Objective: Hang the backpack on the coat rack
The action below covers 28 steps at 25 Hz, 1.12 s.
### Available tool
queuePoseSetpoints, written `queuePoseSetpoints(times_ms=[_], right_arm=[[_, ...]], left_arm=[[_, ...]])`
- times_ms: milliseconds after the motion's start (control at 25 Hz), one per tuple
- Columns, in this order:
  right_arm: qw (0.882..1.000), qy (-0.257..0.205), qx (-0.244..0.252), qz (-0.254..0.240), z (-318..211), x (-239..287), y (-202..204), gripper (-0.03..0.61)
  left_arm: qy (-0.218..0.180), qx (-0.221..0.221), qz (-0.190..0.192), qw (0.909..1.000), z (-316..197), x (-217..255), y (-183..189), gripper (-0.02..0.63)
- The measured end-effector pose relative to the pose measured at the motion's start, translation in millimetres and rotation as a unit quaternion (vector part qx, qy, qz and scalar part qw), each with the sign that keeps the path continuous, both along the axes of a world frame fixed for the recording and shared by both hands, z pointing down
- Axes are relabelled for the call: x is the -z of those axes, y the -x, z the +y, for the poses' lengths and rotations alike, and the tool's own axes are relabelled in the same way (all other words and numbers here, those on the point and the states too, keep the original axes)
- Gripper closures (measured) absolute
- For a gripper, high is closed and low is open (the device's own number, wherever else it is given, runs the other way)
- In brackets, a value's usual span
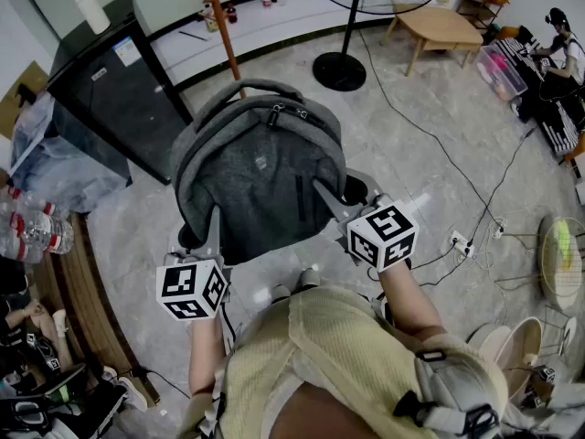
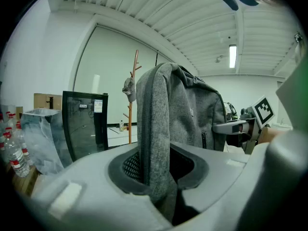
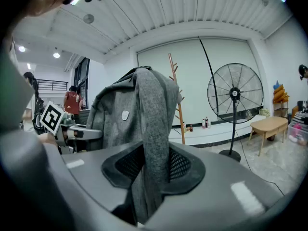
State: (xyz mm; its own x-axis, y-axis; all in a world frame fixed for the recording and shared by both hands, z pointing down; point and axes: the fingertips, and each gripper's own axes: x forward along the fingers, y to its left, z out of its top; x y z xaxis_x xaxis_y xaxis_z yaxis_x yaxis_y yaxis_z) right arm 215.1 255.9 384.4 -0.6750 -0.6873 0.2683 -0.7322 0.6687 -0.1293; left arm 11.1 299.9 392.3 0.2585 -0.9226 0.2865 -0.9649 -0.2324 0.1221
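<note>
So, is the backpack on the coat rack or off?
Off: left gripper and right gripper hold the backpack up, the coat rack standing beyond it.

The grey backpack (image 1: 260, 176) is held upright off the floor, the wooden coat rack (image 1: 223, 27) standing beyond it.

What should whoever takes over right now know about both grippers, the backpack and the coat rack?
Left gripper: shut on one grey backpack strap.
Right gripper: shut on the other strap.
Backpack: held up between both grippers.
Coat rack: stands ahead, apart from it.
Done: backpack picked up.
Left: carry it to the rack and hang it.
</note>
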Motion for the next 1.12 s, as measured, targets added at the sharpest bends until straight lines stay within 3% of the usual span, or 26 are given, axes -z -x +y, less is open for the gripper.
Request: queuePoseSetpoints(times_ms=[640,1120], right_arm=[[1.000,0.014,0.022,-0.009,-8.3,-12.3,-6.0,0.457],[0.999,0.005,0.034,-0.023,-40.0,-16.4,-20.8,0.457]], left_arm=[[0.021,0.013,-0.005,0.9997,-6.4,-12.0,-5.8,0.523],[0.015,0.035,-0.015,0.9991,-29.5,-13.6,-22.6,0.523]])
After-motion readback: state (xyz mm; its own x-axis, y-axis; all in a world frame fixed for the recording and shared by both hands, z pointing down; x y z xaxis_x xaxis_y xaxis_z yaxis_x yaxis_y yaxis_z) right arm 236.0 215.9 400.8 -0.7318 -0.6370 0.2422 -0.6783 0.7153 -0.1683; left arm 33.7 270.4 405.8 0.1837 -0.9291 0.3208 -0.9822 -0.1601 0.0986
